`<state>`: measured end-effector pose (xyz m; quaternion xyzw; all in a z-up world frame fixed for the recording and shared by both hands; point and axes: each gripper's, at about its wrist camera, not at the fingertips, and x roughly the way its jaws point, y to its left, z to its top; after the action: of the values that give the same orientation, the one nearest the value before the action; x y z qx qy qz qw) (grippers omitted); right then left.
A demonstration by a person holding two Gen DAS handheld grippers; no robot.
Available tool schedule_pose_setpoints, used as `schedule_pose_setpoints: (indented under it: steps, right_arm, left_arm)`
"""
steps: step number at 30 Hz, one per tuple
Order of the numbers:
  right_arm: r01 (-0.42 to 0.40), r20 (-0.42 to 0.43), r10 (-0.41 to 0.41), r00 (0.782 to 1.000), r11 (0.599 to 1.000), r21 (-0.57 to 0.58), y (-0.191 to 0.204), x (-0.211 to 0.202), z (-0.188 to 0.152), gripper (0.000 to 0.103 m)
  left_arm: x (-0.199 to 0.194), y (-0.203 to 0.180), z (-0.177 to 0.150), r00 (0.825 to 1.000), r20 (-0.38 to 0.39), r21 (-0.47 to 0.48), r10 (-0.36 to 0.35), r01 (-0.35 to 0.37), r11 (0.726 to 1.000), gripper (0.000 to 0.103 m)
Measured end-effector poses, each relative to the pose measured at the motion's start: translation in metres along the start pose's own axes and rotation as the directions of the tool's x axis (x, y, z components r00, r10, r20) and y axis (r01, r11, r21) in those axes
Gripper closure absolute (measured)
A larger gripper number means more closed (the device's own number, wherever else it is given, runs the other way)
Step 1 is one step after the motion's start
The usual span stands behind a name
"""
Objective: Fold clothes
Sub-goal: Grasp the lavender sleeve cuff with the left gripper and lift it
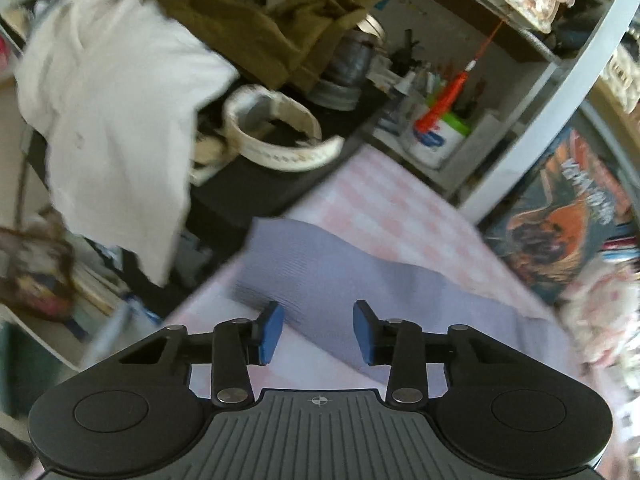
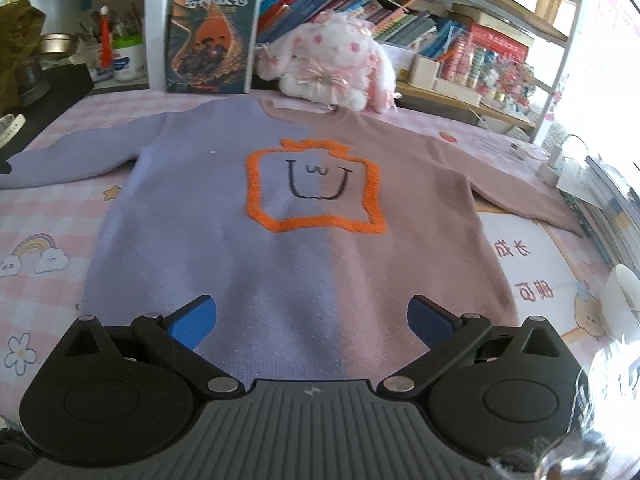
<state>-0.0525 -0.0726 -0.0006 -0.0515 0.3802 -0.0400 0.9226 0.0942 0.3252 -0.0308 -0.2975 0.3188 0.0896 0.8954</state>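
The right gripper hung with its blue pads spread wide and nothing between them, just above the hem of the two-tone knit sweater, lilac on one half and dusty pink on the other, with an orange fuzzy frame around a drawn face. The sweater lay flat and face-up on the pink checked cloth of the desk, both sleeves stretched out toward nine and three o'clock.

The left gripper was also parted and empty, poised over the lilac sleeve near the desk's edge.

A likely risk was that a pinch would catch the checked cloth along with the knit and drag both. The soft, thick knit could also slip from a shallow grip.

Farther off, at twelve o'clock, a white and pink plush rabbit sat touching or just beside the collar, and an upright dark illustrated book stood at eleven; a sweeping sleeve or pulled body could topple either.
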Motion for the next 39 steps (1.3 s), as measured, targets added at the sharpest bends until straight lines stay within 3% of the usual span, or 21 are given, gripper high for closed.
schedule_pose_setpoints:
  steps: [4,8,12,16,19,22,27,30,36,39]
  right_arm:
    - [0.013,0.0,-0.013,1.0,1.0,0.009,-0.005,-0.001,0.0,0.0]
    - [0.022,0.002,-0.022,1.0,1.0,0.012,-0.008,-0.002,0.0,0.0]
    - [0.026,0.0,-0.026,1.0,1.0,0.018,-0.01,-0.002,0.0,0.0]
    - [0.024,-0.001,-0.024,1.0,1.0,0.014,-0.01,-0.001,0.001,0.0]
    - [0.02,0.003,-0.02,1.0,1.0,-0.002,-0.007,-0.002,0.002,0.0]
    - [0.017,0.005,-0.017,1.0,1.0,-0.012,-0.004,-0.002,0.003,0.0]
    - [0.018,0.004,-0.018,1.0,1.0,-0.013,-0.002,-0.002,0.004,0.0]
    - [0.02,0.003,-0.02,1.0,1.0,-0.013,-0.001,-0.003,0.004,0.0]
    - [0.029,0.002,-0.029,1.0,1.0,-0.007,-0.002,-0.003,0.003,0.0]
    - [0.033,-0.002,-0.033,0.999,0.999,0.0,-0.004,-0.002,0.003,0.0]
  left_arm:
    - [0.001,-0.008,-0.001,0.999,0.01,0.001,0.045,-0.045,0.999,0.067]
    - [-0.009,0.002,0.009,0.988,0.082,0.005,0.128,-0.129,0.992,0.064]
    - [-0.002,0.011,0.021,0.983,0.071,0.05,0.169,-0.173,0.984,0.064]
    - [0.003,0.013,0.021,0.99,0.054,0.042,0.129,-0.132,0.99,0.066]
    - [0.005,0.014,0.018,0.999,0.025,-0.031,0.029,-0.028,0.999,0.066]
    - [0.007,0.014,0.013,0.999,0.007,-0.105,-0.047,0.048,0.993,0.066]
    - [0.014,0.008,0.009,0.995,-0.022,-0.164,-0.102,0.097,0.982,0.066]
    - [0.018,0.005,0.011,0.995,-0.023,-0.177,-0.098,0.092,0.98,0.066]
    - [0.017,0.013,0.02,1.0,0.012,-0.231,-0.022,0.024,0.973,0.067]
    - [0.017,0.018,0.024,1.0,0.02,-0.239,-0.003,0.008,0.971,0.072]
